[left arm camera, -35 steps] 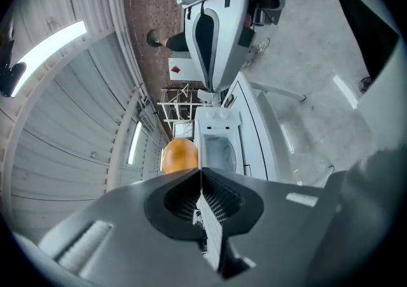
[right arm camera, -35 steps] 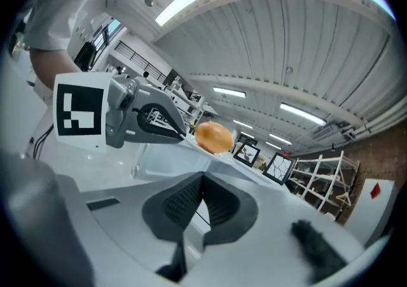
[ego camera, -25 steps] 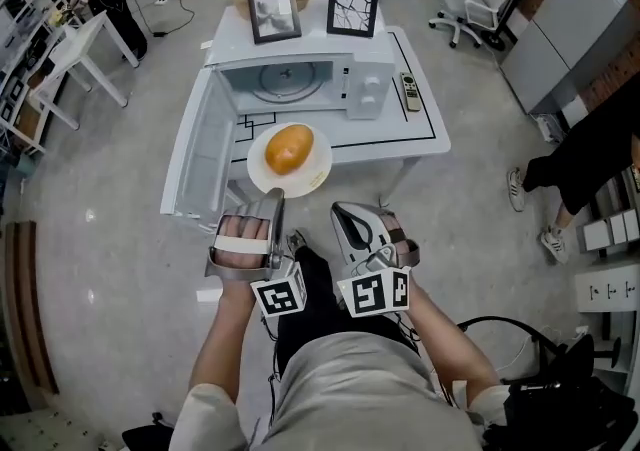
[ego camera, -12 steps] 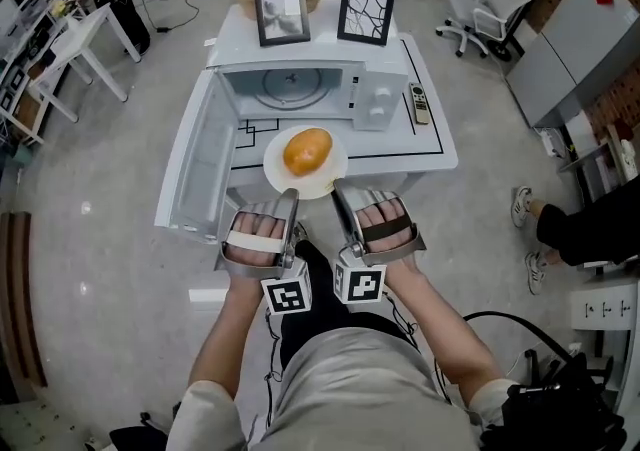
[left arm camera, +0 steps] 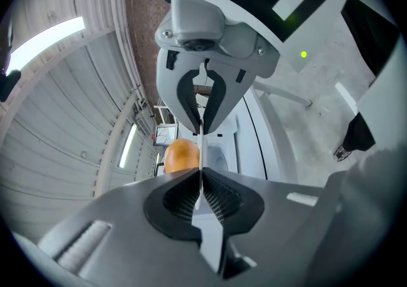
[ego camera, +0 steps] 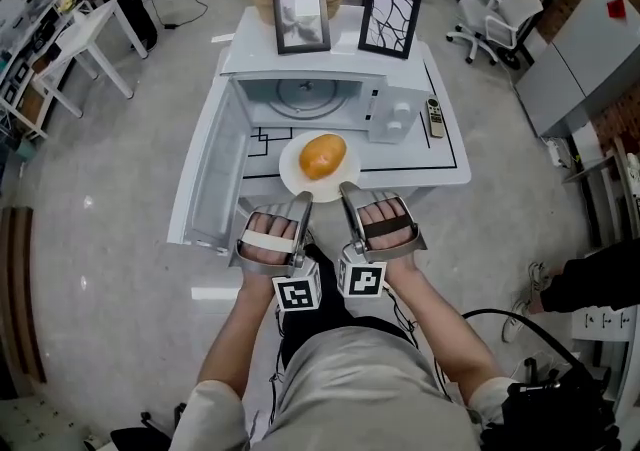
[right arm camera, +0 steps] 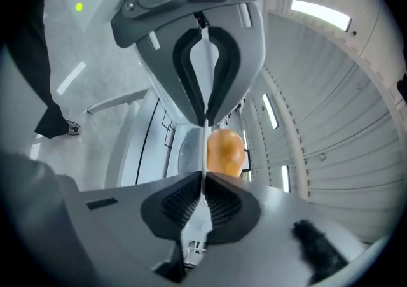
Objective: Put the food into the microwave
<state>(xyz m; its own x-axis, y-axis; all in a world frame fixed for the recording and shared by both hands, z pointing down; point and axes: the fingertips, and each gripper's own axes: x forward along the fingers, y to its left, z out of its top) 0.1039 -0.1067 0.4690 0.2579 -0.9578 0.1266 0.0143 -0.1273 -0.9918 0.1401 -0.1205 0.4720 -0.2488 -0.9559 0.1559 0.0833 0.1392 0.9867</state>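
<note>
Two grippers are side by side at the near edge of the white table (ego camera: 445, 167), one in each of the person's hands. The left gripper (ego camera: 302, 202) has its jaws pressed together with nothing in them. In the left gripper view the left gripper (left arm camera: 200, 130) points at the bun (left arm camera: 181, 155). The right gripper (ego camera: 347, 189) has just been closing its jaws. They now meet at the tips and nothing is between them. In the right gripper view the right gripper (right arm camera: 205, 128) also points at the bun (right arm camera: 226, 151), which sits on the plate (right arm camera: 186, 152).

From the head view, the golden bun (ego camera: 323, 155) lies in the middle of a round white plate (ego camera: 297, 175). The plate sits near the middle of the table's near edge, just in front of the microwave (ego camera: 392, 121). Both gripper tips are right by the plate's near rim. I cannot tell if they touch it.

The microwave stands in the middle of the table. Its door (ego camera: 213, 179) is swung wide open toward the left edge of the table. A round glass tray (ego camera: 305, 94) shows inside.

Two picture frames stand on top of the microwave, one on the left (ego camera: 301, 19) and one on the right (ego camera: 390, 21). A remote control (ego camera: 434, 117) lies on the table to the right of the microwave, near the right edge.
</note>
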